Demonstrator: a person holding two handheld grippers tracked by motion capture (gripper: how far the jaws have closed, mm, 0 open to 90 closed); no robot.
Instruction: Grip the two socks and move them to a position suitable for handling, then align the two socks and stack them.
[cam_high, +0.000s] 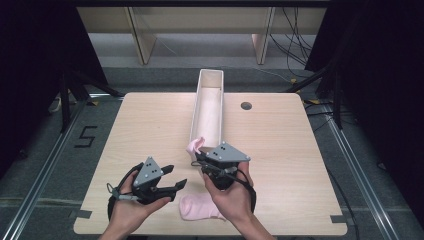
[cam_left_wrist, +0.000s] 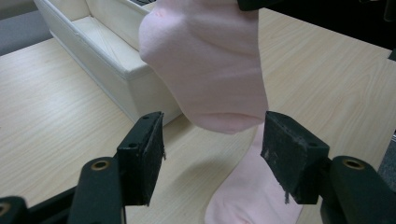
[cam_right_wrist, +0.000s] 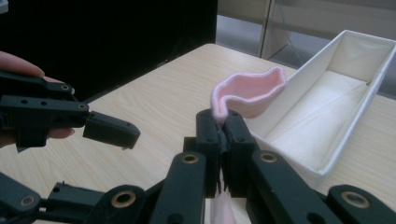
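Note:
My right gripper (cam_high: 198, 159) (cam_right_wrist: 223, 122) is shut on a pink sock (cam_right_wrist: 247, 91). The sock's cuff (cam_high: 195, 145) curls up above the jaws, just short of the near end of the long white box (cam_high: 206, 85). In the left gripper view its foot (cam_left_wrist: 205, 70) hangs down in front of my left gripper (cam_left_wrist: 212, 154). My left gripper (cam_high: 176, 176) is open, its pads on either side of the toe and apart from it. A second pink sock (cam_high: 197, 207) (cam_left_wrist: 252, 196) lies flat on the table under my right hand.
The white box (cam_left_wrist: 93, 51) (cam_right_wrist: 369, 93) runs lengthwise from the table's middle to its far edge, with nothing inside that I can see. A dark round hole (cam_high: 246, 105) sits in the wooden tabletop right of the box. Bare wood lies left and right.

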